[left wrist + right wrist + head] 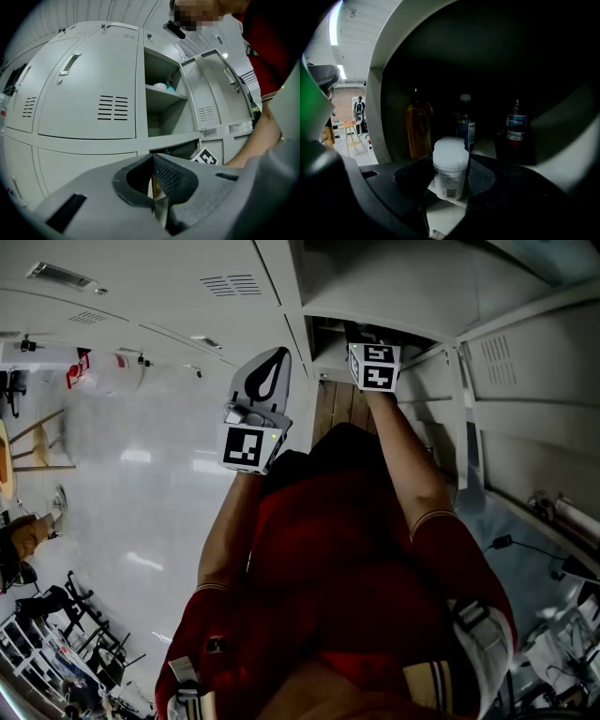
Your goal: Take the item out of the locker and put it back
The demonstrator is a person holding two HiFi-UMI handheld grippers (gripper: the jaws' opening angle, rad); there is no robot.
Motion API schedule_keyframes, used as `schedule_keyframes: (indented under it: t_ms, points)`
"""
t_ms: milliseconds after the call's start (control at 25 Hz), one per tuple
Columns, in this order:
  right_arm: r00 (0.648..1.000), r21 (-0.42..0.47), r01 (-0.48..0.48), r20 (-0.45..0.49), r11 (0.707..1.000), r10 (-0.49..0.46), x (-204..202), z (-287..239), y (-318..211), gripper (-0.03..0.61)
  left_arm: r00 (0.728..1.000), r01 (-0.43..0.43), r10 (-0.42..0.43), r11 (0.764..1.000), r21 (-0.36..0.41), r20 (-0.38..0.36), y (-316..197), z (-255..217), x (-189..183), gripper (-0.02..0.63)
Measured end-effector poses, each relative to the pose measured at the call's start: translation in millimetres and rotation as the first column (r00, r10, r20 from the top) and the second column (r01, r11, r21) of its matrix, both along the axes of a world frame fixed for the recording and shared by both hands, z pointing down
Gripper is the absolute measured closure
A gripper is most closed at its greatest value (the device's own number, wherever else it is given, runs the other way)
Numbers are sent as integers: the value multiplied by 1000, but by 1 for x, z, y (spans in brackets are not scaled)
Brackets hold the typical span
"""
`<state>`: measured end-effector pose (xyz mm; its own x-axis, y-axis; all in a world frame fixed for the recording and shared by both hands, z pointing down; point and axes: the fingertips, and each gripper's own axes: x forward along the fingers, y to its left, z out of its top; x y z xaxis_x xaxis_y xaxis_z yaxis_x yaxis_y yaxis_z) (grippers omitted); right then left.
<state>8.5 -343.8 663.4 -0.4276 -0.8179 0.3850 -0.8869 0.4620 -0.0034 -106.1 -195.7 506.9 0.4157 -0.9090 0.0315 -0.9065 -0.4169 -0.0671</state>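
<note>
Gripping the white jar (450,164) with my right gripper (451,177) inside the locker (377,98), blue bottle (465,127) at twelve o'clock. Next, probably a straight pull back toward six. Left gripper (152,187) closed, empty.

floor (141,502): glossy white | lockers (89,93): grey metal | ceiling light (333,23): on

Locker area inside a large lab or workshop hall. Evidence: a bank of grey steel lockers (89,93) with vent slots (112,108), one door (215,89) swung open. Pale glossy floor (141,502). Wooden stand (37,442) and a clutter of gear (47,634) at the floor's edge. Cable (525,547) lies beside the lockers. Strip light (335,21) overhead.
</note>
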Motion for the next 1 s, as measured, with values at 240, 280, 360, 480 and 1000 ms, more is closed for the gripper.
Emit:
schedule_keyframes:
  t_ms: [240,280,360,480,1000]
  points:
    - [1000,7,8,-5,1000,-8,-3,2,-3,374,1000,6,-6,1000,-5,1,0,-1,-5,607]
    - [1000,6,9,-3,1000,-9,-3,3,-3,373,1000,6,-6,1000,-6,2,0,-1,-5,607]
    - [1000,5,9,1,1000,-9,-4,4,-1,357,1000,6,-6,1000,-9,5,0,0,-7,607]
    - [1000,3,4,8,1000,-4,-3,5,2,331,1000,5,-5,1000,-17,4,1,0,-7,607]
    - [999,13,-27,19,1000,27,8,-22,32,319,1000,-18,18,999,-29,-8,11,-18,-5,607]
